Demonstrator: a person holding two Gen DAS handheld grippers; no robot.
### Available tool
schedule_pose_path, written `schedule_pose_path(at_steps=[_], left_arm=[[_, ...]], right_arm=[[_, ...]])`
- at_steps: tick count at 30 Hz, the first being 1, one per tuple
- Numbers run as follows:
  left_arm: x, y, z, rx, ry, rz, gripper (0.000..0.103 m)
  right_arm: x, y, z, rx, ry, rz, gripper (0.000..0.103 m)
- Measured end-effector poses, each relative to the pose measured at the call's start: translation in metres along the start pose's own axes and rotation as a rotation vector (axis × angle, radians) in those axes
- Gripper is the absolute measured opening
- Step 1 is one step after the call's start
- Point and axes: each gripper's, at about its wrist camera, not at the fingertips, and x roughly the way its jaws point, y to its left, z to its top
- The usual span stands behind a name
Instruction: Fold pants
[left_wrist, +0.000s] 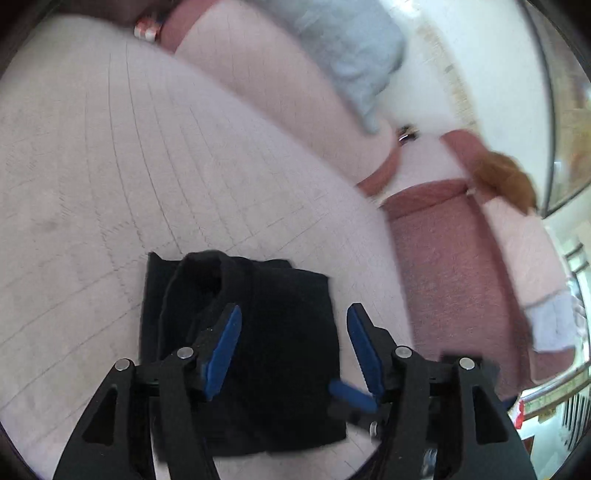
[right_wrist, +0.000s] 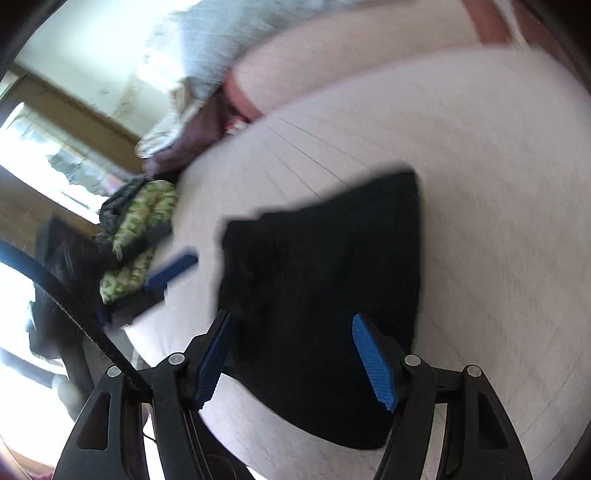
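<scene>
The black pants (left_wrist: 255, 332) lie folded into a compact bundle on the pale pink bed cover (left_wrist: 110, 166). My left gripper (left_wrist: 293, 315) is open above the bundle, with nothing between its blue pads. In the right wrist view the same black pants (right_wrist: 325, 280) lie on the bed cover (right_wrist: 461, 166), and my right gripper (right_wrist: 291, 325) is open over their near edge, holding nothing. The left gripper's blue finger (right_wrist: 173, 267) shows at the left of the right wrist view, and a blue finger of the right gripper (left_wrist: 351, 397) shows in the left wrist view.
A pink pillow (left_wrist: 288, 92) and a grey-blue blanket (left_wrist: 351, 55) lie at the bed's far side. A reddish mattress side (left_wrist: 443, 277) drops off at the right. A green patterned cloth (right_wrist: 144, 229) and dark items lie off the bed's left edge, near a window.
</scene>
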Motion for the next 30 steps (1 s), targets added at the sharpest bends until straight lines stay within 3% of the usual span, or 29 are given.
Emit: schedule_pose_path(at_steps=[3, 4, 6, 9, 13, 17, 21, 25, 28, 30], left_arm=[[0.037, 0.02, 0.002, -0.024, 0.053, 0.235, 0.059], [0.042, 0.033, 0.0, -0.067, 0.06, 0.238, 0.058], [0.036, 0.051, -0.004, -0.134, 0.027, 0.148, 0.058], [0.023, 0.045, -0.004, -0.12, 0.038, 0.144, 0.058], [-0.027, 0.028, -0.006, -0.067, -0.049, 0.129, 0.058], [-0.059, 0.043, -0.016, -0.092, -0.12, 0.188, 0.078], [-0.043, 0.059, -0.026, -0.117, -0.049, 0.218, 0.078], [-0.014, 0.054, -0.031, -0.057, 0.02, 0.193, 0.079], [0.013, 0.054, -0.029, -0.009, 0.069, 0.198, 0.086], [0.025, 0.052, -0.032, 0.016, 0.075, 0.187, 0.099]], right_arm=[[0.009, -0.018, -0.009, 0.023, 0.007, 0.0, 0.07], [0.01, -0.021, -0.01, 0.024, 0.004, 0.01, 0.07], [0.011, -0.027, -0.01, 0.035, -0.003, 0.05, 0.07], [0.014, -0.036, -0.011, 0.038, -0.026, 0.099, 0.071], [0.011, -0.045, -0.011, 0.043, -0.057, 0.149, 0.07], [-0.022, -0.057, -0.012, 0.051, -0.13, 0.181, 0.071], [-0.03, -0.076, -0.003, 0.073, -0.124, 0.109, 0.074], [-0.014, -0.092, 0.004, 0.102, -0.065, 0.082, 0.074], [0.002, -0.091, 0.016, 0.113, -0.048, 0.11, 0.074], [0.015, -0.088, 0.025, 0.11, -0.03, 0.141, 0.074]])
